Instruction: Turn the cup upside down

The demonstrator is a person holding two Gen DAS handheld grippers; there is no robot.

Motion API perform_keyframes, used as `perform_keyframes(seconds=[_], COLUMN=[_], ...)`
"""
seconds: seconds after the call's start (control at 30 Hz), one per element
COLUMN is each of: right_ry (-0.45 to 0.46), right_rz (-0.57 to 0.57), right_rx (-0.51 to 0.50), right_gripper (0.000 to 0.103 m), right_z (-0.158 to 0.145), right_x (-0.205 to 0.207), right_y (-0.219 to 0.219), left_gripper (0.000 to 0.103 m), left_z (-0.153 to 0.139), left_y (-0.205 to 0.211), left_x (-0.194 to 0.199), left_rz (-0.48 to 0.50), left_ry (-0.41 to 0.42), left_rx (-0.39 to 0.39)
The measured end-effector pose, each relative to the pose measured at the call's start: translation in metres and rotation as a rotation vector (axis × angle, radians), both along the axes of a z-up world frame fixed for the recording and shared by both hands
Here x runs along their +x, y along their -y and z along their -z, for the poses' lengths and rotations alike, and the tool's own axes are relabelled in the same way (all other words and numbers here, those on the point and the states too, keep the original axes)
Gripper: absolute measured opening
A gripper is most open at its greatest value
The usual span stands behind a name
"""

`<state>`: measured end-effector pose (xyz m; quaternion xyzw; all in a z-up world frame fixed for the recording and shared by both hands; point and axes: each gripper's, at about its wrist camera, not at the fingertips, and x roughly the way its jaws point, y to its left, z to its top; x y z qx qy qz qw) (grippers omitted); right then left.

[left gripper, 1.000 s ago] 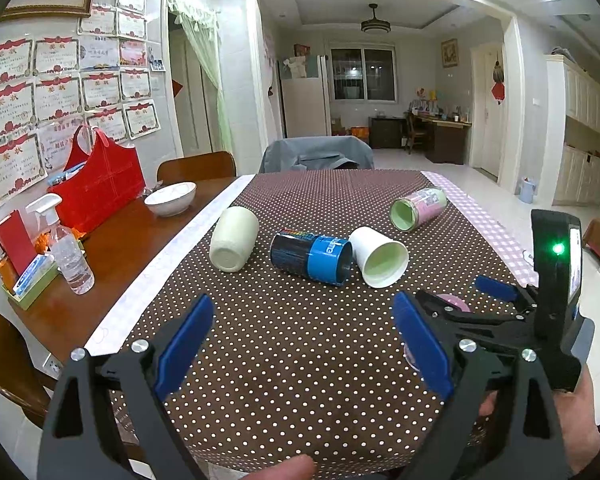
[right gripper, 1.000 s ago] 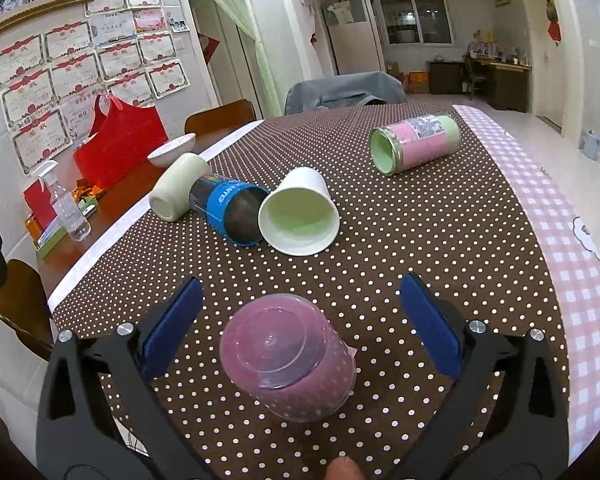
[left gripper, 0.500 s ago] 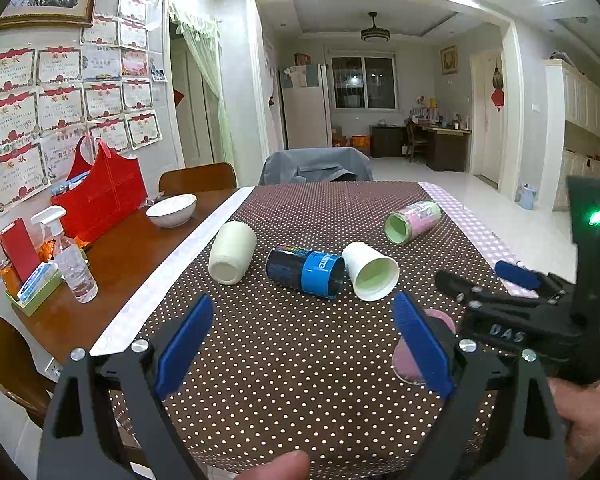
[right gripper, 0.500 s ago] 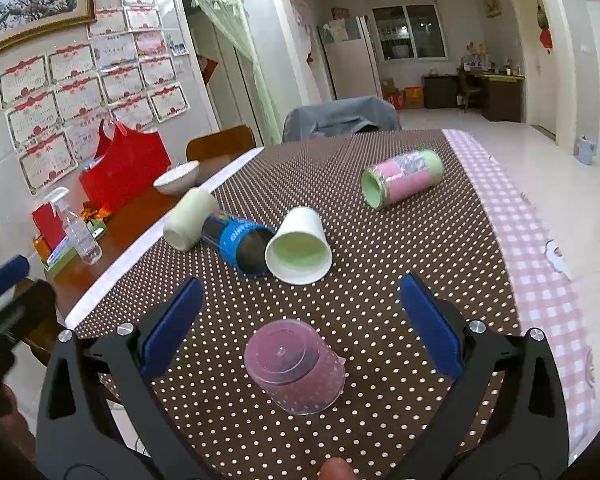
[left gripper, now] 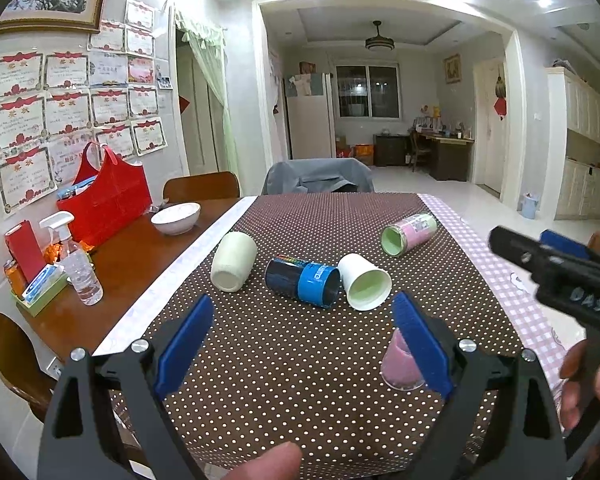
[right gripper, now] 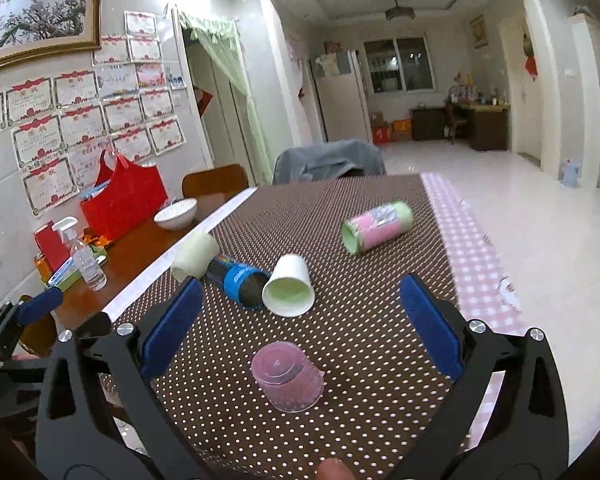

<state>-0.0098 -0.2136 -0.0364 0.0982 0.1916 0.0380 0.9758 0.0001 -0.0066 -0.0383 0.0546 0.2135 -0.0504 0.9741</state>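
- The right claw (right gripper: 300, 316) is hovering above the tabletop (right gripper: 364, 248), tilted down toward it, with its blue pads spread wide and gripping nothing.
- The pink cup (right gripper: 288, 376) is standing upside down on the tabletop, rim down and base up, below the gap between the right claw's pads and touching neither of them.
- This pink cup is looking like thin translucent plastic, tapered, with small pale dots on its wall and a round ridged base.
- The left claw (left gripper: 302, 332) is also hovering above the tabletop, pads spread apart and empty; the pink cup (left gripper: 398, 364) is partly hiding behind its right pad.
- A brown cloth with white polka dots is covering the tabletop, with a pink checked border at the side.
- Beyond the pink cup, a white paper cup (right gripper: 288, 292) with a pale green inside is lying on its side, touching a dark cylindrical cup with a blue band (right gripper: 240, 282).
- A matte cream cup (left gripper: 234, 266) is lying just beside the blue-banded one, on the far side from the pink cup.
- A pink and green can-shaped cup (right gripper: 376, 226) is lying on its side well beyond the pink cup.
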Motion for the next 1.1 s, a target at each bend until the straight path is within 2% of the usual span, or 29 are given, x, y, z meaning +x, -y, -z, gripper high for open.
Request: perform_keyframes(seconds=[0.57, 1.1], right_ry=[0.055, 0.071], right_rz=[0.088, 0.089], right_rx=[-0.031, -0.047], right_gripper=[0.097, 0.097], right_z=[-0.018, -0.022], right_x=[-0.047, -0.055], right_y=[0.012, 0.002], left_gripper=[0.09, 0.09], left_z=[-0.015, -0.028], left_y=[0.011, 0.005], left_x=[-0.028, -0.044], left_rz=[-0.024, -0.043], left_ry=[0.06, 0.11], left_rx=[0.001, -0.026])
